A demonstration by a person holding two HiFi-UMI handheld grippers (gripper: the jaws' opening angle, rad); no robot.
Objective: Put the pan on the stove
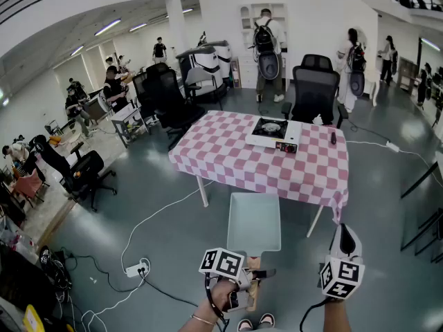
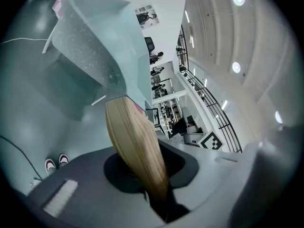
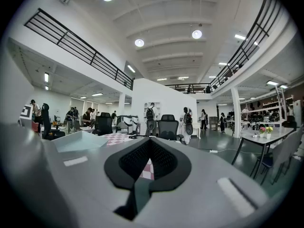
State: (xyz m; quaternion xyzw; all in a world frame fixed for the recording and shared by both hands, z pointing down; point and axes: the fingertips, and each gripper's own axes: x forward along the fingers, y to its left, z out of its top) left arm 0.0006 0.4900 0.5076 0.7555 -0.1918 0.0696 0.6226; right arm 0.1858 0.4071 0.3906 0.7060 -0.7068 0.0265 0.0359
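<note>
A square pale teal pan [image 1: 254, 221] with a wooden handle [image 1: 253, 284] hangs in the air in front of me, short of the table. My left gripper [image 1: 256, 277] is shut on that handle. In the left gripper view the handle [image 2: 135, 141] runs up from between the jaws to the pan [image 2: 95, 42]. The white portable stove [image 1: 275, 133] with a black burner stands on the pink checkered table [image 1: 228, 159], some way beyond the pan. My right gripper [image 1: 345, 239] is held to the right of the pan, shut with nothing in it [image 3: 149, 141].
A black office chair [image 1: 315, 88] stands behind the table, and a small dark object [image 1: 333, 137] lies near the table's right end. A power strip [image 1: 136, 268] with cables lies on the floor at the left. A black rack [image 1: 426, 213] is at the right. People stand farther back.
</note>
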